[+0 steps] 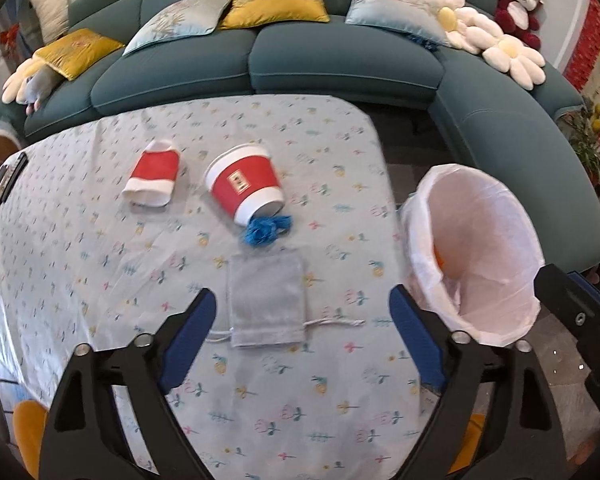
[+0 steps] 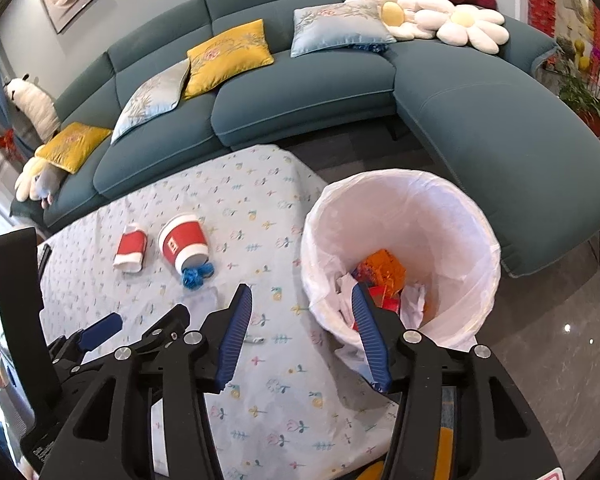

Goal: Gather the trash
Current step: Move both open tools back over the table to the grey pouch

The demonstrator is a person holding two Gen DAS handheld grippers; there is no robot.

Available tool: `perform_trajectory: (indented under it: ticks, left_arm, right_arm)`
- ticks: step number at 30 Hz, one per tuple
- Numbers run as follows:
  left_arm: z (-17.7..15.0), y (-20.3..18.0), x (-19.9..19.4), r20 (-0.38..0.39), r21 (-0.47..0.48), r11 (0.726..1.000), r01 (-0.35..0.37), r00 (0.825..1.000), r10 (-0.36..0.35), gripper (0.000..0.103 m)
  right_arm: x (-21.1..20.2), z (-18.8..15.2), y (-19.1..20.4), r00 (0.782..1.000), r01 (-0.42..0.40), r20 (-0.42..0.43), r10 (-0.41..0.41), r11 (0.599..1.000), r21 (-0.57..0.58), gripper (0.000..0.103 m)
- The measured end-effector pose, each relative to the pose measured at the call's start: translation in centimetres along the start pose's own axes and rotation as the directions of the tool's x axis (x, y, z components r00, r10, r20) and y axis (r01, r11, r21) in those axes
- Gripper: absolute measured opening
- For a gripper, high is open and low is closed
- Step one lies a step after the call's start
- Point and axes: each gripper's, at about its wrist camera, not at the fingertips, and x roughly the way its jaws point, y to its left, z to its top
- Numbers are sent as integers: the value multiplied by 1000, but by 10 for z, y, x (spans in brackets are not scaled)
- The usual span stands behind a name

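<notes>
On the flowered tablecloth [image 1: 100, 220] lie a grey drawstring pouch [image 1: 266, 300], a tipped red-and-white paper cup [image 1: 246, 184], a blue crumpled scrap [image 1: 266, 230] at its mouth, and a flattened red-and-white cup [image 1: 153, 178]. My left gripper [image 1: 304, 306] is open and empty, its fingers either side of the pouch, just above it. My right gripper [image 2: 300, 300] is open and empty at the table's right edge, by the white-lined bin [image 2: 404, 200] holding orange, red and white trash. The cups [image 2: 184, 246] and the scrap [image 2: 196, 274] also show in the right wrist view.
The bin [image 1: 480, 248] stands off the table's right edge. A teal sofa [image 1: 300, 60] with cushions and plush toys curves behind the table. A dark remote-like object [image 1: 12, 178] lies at the table's far left. Grey tiled floor [image 2: 560, 340] lies to the right.
</notes>
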Motion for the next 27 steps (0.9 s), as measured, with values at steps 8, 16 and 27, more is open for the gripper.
perform_trajectory:
  ticks: [8,16,27]
  left_arm:
    - [-20,23,28,-89,-41,999,-26,996,23,90]
    - [-32,47,65,-194,-130,991,-11,981,-14,90]
    - [-29,40,103,-272,-148,989,9,961,-50,90]
  right_arm:
    - [16,-8,18,999,-14,-39,13,1000,-21,51]
    - [45,-15,27,995,-18,-98,15,999,-30,51]
    - [78,-12,30,988,-10,-154,6,1000,-24,51]
